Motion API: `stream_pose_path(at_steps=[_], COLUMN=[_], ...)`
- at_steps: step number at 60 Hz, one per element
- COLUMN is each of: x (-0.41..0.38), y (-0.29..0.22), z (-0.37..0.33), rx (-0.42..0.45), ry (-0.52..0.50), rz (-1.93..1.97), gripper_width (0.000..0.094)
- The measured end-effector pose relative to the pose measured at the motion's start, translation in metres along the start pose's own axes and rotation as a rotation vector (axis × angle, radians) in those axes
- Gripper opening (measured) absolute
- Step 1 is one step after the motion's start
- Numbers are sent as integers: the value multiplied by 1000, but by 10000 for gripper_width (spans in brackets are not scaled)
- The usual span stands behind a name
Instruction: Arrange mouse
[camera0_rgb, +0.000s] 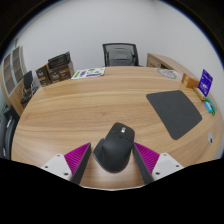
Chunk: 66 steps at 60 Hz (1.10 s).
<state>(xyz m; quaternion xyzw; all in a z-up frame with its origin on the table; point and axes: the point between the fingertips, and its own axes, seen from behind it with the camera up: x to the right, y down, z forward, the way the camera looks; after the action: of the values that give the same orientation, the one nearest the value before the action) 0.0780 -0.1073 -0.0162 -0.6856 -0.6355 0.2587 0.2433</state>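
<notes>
A black computer mouse (113, 147) sits between my gripper's (112, 158) two fingers on the wooden table (90, 110), near its front edge. Both magenta pads press against its sides, the left pad (78, 157) and the right pad (147, 157), so the gripper is shut on the mouse. A dark grey mouse pad (175, 112) lies on the table ahead and to the right of the fingers, apart from the mouse.
A black office chair (120, 53) stands at the table's far side. Boxes (55, 70) and papers (88, 72) sit at the far left. A blue item (205, 82) stands at the right beyond the mouse pad. Shelves (14, 80) line the left wall.
</notes>
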Motion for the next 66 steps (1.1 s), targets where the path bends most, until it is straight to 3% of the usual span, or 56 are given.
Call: stream_pose_path(at_steps=[22,27,30,44,55,66], x=[-17,-17,-15,-14,-15,-10], y=[-25,-28,-30,-34,-32,-73], z=[24,26,27,27,18,-20], rx=[10,21,34,58,34,92], ry=[-25,-26,-26,-24,-32,-58], rz=[-39,-33,-19,-71,-35,1], gripper_width=[841,748,596,347,318,319])
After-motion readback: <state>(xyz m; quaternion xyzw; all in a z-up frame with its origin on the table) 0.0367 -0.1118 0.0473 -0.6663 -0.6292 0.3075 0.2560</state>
